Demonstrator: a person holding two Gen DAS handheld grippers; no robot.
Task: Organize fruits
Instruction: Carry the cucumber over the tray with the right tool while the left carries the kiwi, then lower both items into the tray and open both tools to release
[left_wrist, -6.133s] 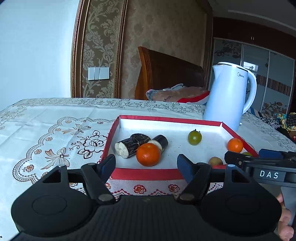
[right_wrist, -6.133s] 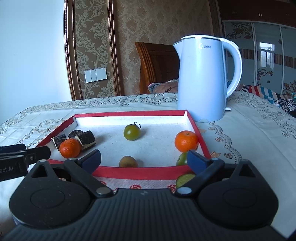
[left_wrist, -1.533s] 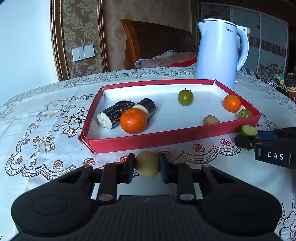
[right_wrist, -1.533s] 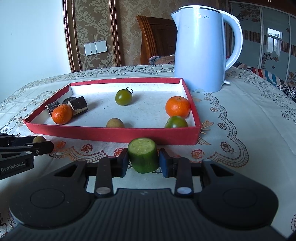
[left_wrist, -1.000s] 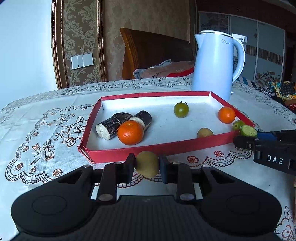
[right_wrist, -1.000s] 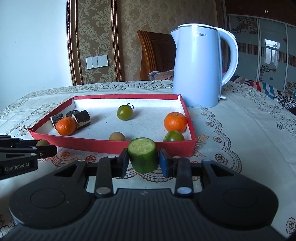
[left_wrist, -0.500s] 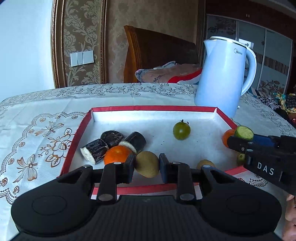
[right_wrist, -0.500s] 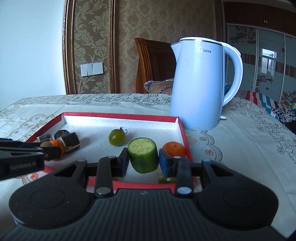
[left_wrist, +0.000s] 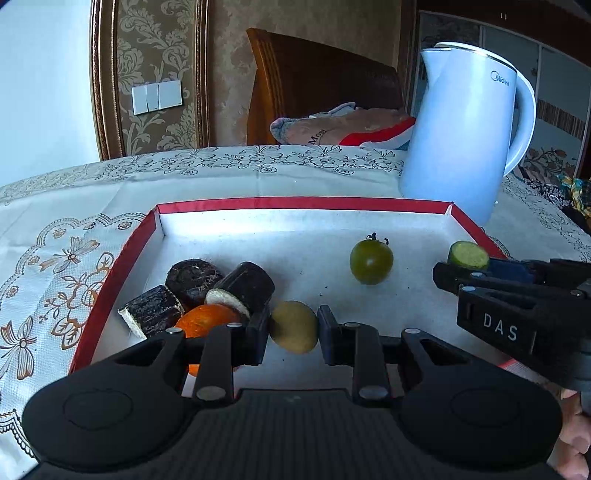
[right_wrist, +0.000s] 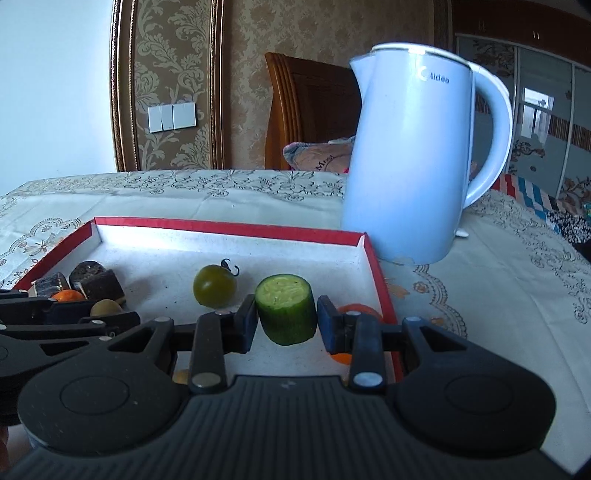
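Note:
My left gripper (left_wrist: 293, 328) is shut on a small yellow-brown fruit (left_wrist: 293, 326) and holds it over the front of the red-rimmed white tray (left_wrist: 303, 203). My right gripper (right_wrist: 286, 319) is shut on a green cucumber piece (right_wrist: 287, 308), over the tray's right side (right_wrist: 229, 227). In the tray lie a green tomato (left_wrist: 371, 261), dark sugarcane chunks (left_wrist: 192, 280) and an orange (left_wrist: 207, 323) partly behind my left finger. The right gripper with the cucumber piece (left_wrist: 468, 254) shows at the right of the left view. Another orange (right_wrist: 356, 308) peeks behind my right finger.
A tall light-blue kettle (left_wrist: 461, 136) (right_wrist: 410, 155) stands just behind the tray's far right corner. A lace-patterned tablecloth (left_wrist: 74, 206) covers the table. A wooden chair (left_wrist: 321, 85) with a cushion stands behind the table.
Both grippers have moved forward with their loads, from in front of the tray to above its inside. Both stay shut on the same pieces.

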